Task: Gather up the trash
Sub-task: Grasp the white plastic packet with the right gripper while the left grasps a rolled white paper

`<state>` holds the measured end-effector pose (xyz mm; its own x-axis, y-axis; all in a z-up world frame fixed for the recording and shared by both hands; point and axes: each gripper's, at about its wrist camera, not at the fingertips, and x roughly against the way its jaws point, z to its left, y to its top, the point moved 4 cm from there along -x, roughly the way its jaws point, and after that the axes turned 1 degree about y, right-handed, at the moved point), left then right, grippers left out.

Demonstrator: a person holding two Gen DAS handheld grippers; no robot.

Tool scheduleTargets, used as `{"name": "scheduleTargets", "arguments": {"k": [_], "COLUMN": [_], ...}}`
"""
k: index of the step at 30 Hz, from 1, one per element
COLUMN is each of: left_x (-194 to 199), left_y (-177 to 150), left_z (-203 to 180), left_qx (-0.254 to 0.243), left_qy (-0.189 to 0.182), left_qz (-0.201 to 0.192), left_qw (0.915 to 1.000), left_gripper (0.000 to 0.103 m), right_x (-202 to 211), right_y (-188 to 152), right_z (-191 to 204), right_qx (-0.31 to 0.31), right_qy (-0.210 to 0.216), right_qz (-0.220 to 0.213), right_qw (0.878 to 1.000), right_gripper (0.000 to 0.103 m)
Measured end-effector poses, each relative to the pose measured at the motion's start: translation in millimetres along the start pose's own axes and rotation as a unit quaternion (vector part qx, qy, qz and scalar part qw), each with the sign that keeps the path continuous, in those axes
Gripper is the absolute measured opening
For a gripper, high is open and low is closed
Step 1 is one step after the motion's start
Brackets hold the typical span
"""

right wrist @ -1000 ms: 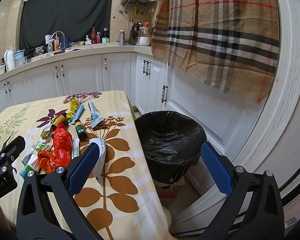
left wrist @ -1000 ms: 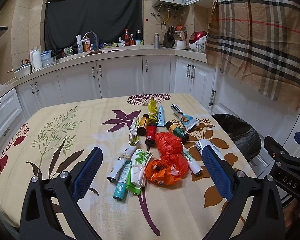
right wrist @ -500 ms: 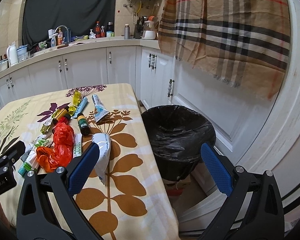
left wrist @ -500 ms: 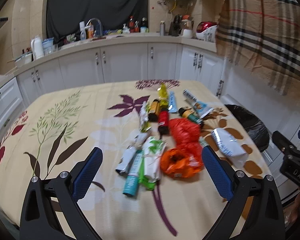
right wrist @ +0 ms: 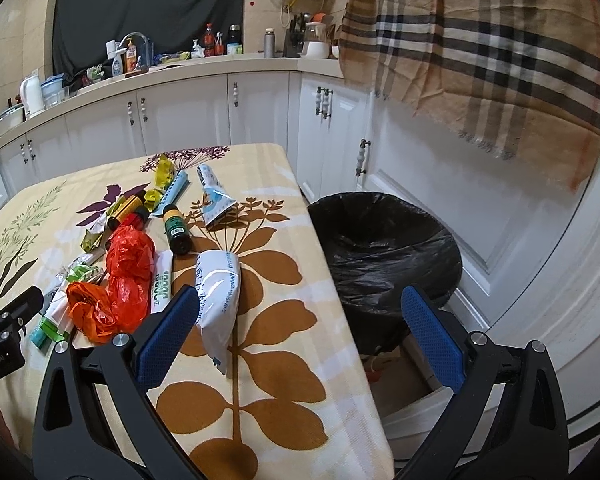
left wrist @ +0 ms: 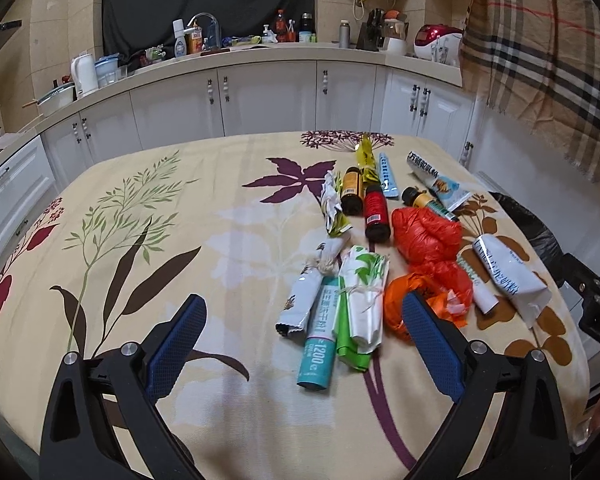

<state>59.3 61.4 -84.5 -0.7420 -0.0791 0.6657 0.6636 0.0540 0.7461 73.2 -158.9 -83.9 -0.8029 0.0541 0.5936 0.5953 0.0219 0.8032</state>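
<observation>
Right wrist: black-lined bin [right wrist: 388, 256] beside table [right wrist: 284, 400], plaid cloth [right wrist: 500, 60] above.

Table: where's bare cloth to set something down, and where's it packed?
Free: the table's whole left half, from the green and brown leaf prints up to the purple leaf, and the near right corner beyond the white pouch. Crowded: the trash pile on the right-centre, running toward the edge beside the bin.
</observation>
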Motion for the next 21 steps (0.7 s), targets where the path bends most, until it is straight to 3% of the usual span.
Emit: {"name": "scheduleTargets", "arguments": {"k": [5,8,11,16,21], "left_x": [-3.3,-7.8,-13.6,-22.3,-38.3], "left_y": [-1.3,-0.4,-0.6,0.1,3.3], "left_z": [10.2,17.4,24.0,23.1,22.2], "left_qx": [0.002,0.007,0.01,-0.009,-0.024], "left_qy": [0.004,0.005,0.006,0.0,-0.017], "left_qz": [0.004,0.014,0.02,0.027,0.049], "left_qw": [1.0,0.9999,0.9997,0.9996,0.9984], "left_gripper": [0.09,0.074,0.074,0.073,0.061], "right_x": [-7.3,-12.1,-16.9,-22.6,-27.5], "right_y": [0.5,1.8,3.2,5.3,7.3], "right_z": [3.0,4.7,7.8,14.6,19.5], "right_qx": [0.001,0.003,0.005,0.011,0.014], "right_qy": [0.005,0.007,0.015,0.02,0.022], "right_qz": [0.007,0.01,0.018,0.022,0.025], "right_qw": [1.0,1.0,1.0,1.0,0.999], "right_gripper": [0.097,0.096,0.085,0.085,0.085]}}
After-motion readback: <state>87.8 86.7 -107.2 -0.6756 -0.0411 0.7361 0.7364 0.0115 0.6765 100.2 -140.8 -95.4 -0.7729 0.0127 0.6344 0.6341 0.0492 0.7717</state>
